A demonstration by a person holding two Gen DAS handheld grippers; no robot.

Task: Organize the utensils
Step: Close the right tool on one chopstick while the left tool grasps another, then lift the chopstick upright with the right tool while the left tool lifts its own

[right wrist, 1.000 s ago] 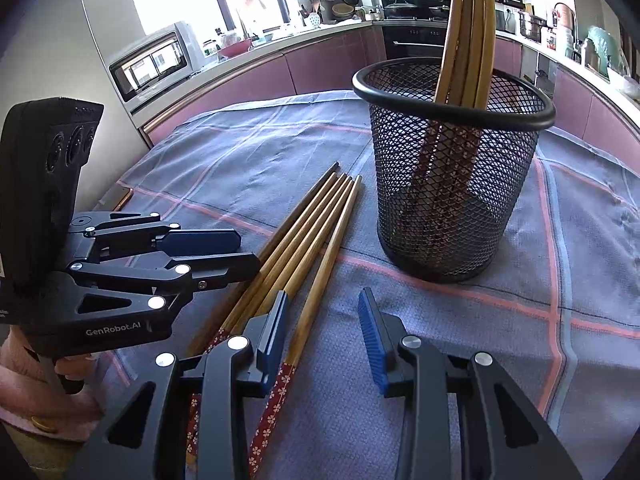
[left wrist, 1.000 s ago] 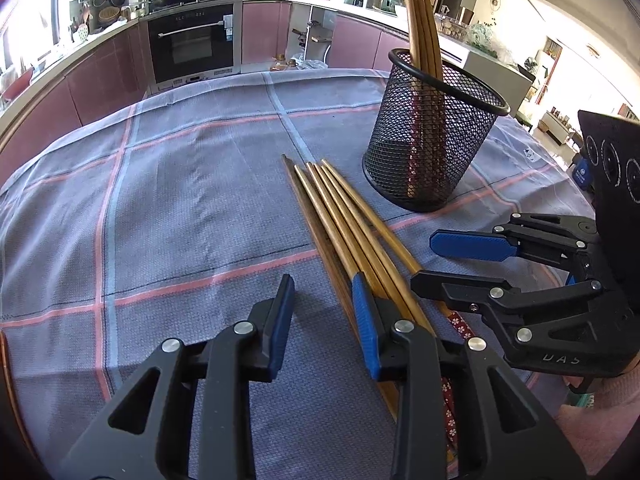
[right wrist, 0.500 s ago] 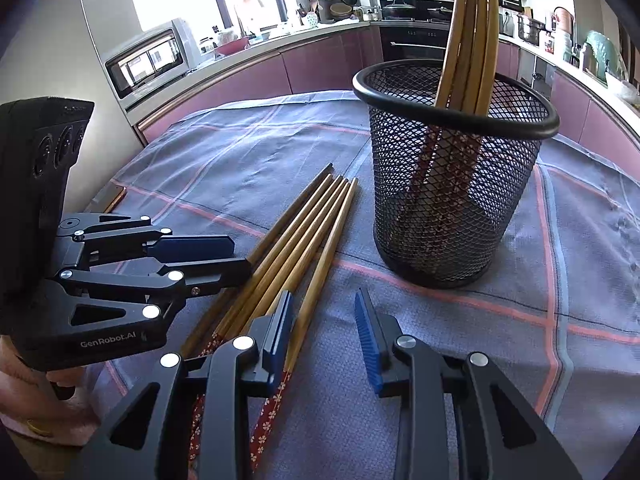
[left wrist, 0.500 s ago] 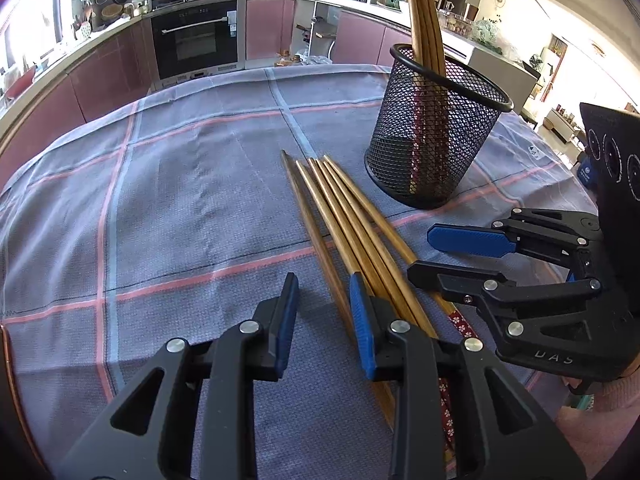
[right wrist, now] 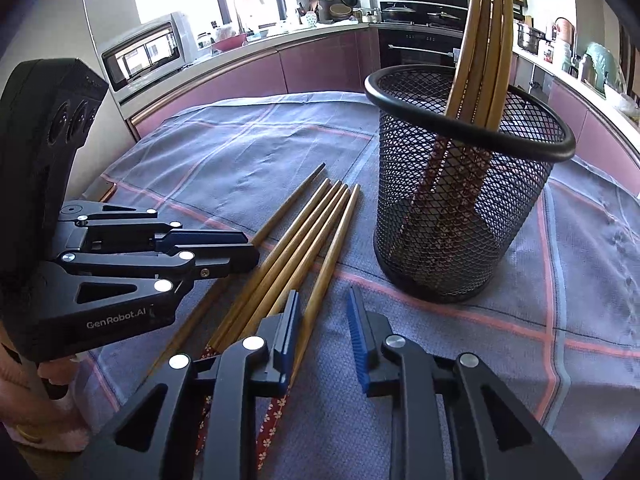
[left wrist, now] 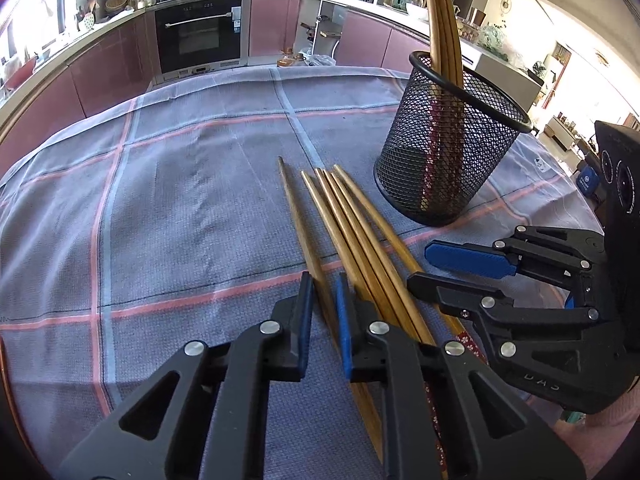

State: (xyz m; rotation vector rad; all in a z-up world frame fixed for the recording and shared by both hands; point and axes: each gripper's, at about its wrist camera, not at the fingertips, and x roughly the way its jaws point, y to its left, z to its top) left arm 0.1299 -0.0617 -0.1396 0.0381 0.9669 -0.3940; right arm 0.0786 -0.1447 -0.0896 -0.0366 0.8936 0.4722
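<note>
Five bamboo chopsticks (left wrist: 352, 236) lie side by side on the cloth, tips away, beside an upright black mesh holder (right wrist: 464, 184) holding four more chopsticks (right wrist: 486, 48).

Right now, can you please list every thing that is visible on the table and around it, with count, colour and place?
loose chopsticks: five, brown wood with red patterned ends, lying side by side on the cloth
cup: one, black mesh, upright on the cloth beside the loose chopsticks
standing chopsticks: about four, brown, inside the cup
cloth: one, blue-grey with pink lines, covering the table
oven: one, black, in the far cabinets
left claw: one, black with blue pads, narrowly open around the leftmost chopstick
right claw: one, black with blue pads, open, over the rightmost chopstick
</note>
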